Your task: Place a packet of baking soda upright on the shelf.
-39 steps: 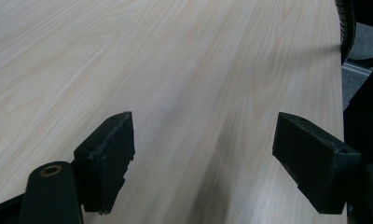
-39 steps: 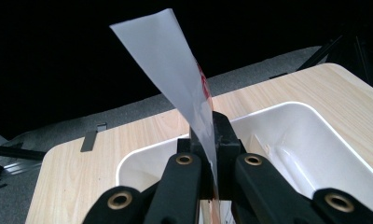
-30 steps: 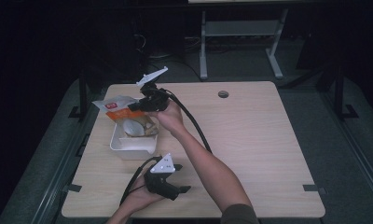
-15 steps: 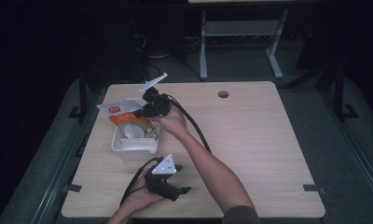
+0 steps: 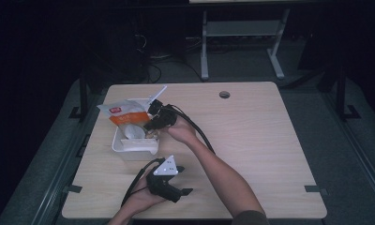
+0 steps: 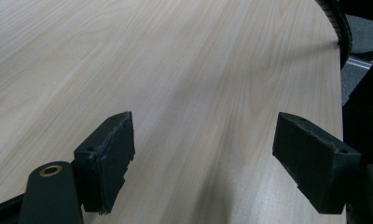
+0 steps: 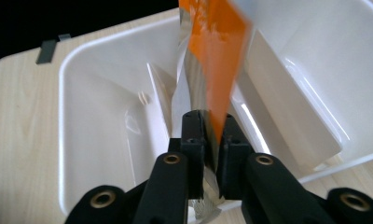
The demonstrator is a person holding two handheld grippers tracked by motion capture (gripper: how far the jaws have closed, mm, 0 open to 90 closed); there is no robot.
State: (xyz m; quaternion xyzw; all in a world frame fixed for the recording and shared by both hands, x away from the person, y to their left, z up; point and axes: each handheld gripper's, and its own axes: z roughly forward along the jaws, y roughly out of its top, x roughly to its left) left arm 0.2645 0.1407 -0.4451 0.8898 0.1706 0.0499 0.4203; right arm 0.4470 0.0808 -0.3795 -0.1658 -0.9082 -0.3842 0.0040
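- Gripping the lower edge of an orange-and-silver pouch (image 7: pixel 212 60), the right tongs (image 7: pixel 211 140) have their black jaws clenched on the foil, seen in the right gripper view.
- From the high view, the right tongs (image 5: pixel 153 123) sit at the far left part of the tabletop (image 5: pixel 251 140), directly over a white bin (image 5: pixel 129 146), with the pouch (image 5: pixel 124 114) lifted above the bin's far end and leaning to the left.
- The bin's white inside (image 7: pixel 105 140) has a slanted divider wall to the right of the jaws; the pouch blocks part of the bin's middle.
- A round pale object lies inside the bin under the pouch; what it is cannot be told.
- The left tongs (image 5: pixel 183 180) rest near the front edge of the tabletop, just near of the bin, held by the person's left hand (image 5: pixel 143 199).
- In the left gripper view the left tongs (image 6: pixel 203 163) are released, jaws wide apart over bare light wood (image 6: pixel 175 70).
- The right forearm (image 5: pixel 218 173) crosses the tabletop diagonally, a black cable (image 5: pixel 199 133) running beside it.
- A round hole (image 5: pixel 224 94) sits in the tabletop near its far edge, well apart from everything else.
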